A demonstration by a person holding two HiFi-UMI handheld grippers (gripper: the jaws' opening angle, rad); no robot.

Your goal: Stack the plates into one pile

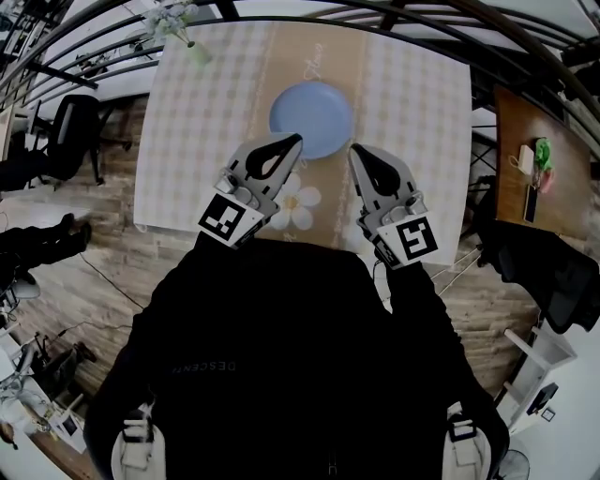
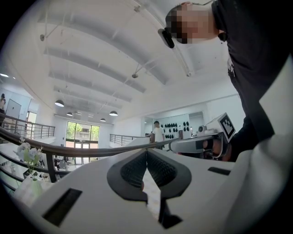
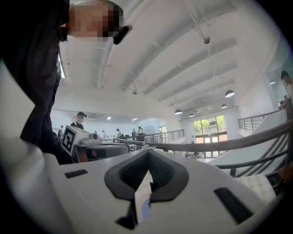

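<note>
A light blue plate (image 1: 311,119) lies in the middle of the checked table (image 1: 206,122); from above I cannot tell how many plates lie in it. My left gripper (image 1: 298,138) hangs just above the plate's near left rim, jaws shut and empty. My right gripper (image 1: 353,148) hovers beside the plate's near right rim, also shut with nothing held. In the left gripper view the jaws (image 2: 147,151) meet at the tips and the right gripper (image 2: 201,144) shows alongside. The right gripper view shows its jaws (image 3: 148,151) shut, with the left gripper (image 3: 91,148) beside them.
A vase of white flowers (image 1: 183,28) stands at the table's far left corner. A flower print (image 1: 295,202) marks the runner near the front edge. An office chair (image 1: 70,131) stands to the left, and a wooden desk (image 1: 539,159) with small items to the right.
</note>
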